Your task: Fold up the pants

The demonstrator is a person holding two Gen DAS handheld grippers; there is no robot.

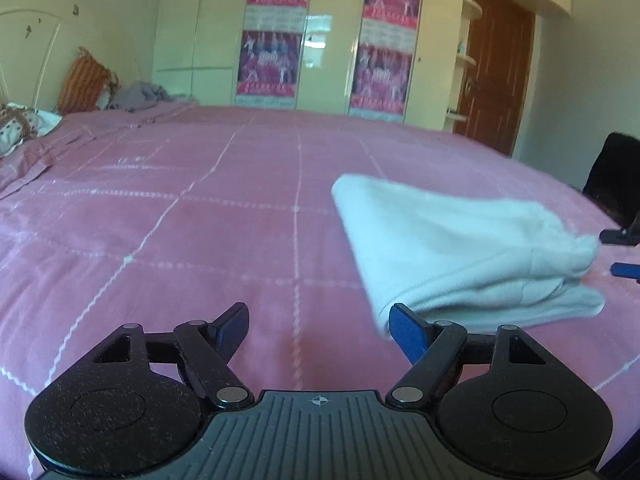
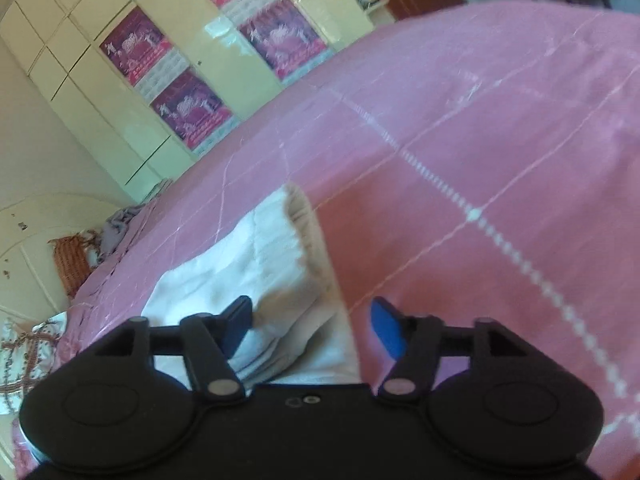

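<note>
The white pants (image 1: 460,248) lie folded in a thick stack on the pink bedspread (image 1: 200,220). My left gripper (image 1: 320,330) is open and empty, low over the bed, with its right finger next to the stack's near left corner. The right gripper's blue fingertips (image 1: 624,252) show at the stack's right end. In the right wrist view the same pants (image 2: 260,264) lie under my right gripper (image 2: 312,326), which is open and holds nothing, its jaws straddling the stack's elastic waistband end (image 2: 308,232).
A cream wardrobe with purple posters (image 1: 272,36) stands beyond the bed. Pillows, an orange striped cushion (image 1: 82,84) and crumpled grey clothing (image 1: 140,96) lie at the headboard end. A brown door (image 1: 496,76) and a black chair (image 1: 612,176) are at the right.
</note>
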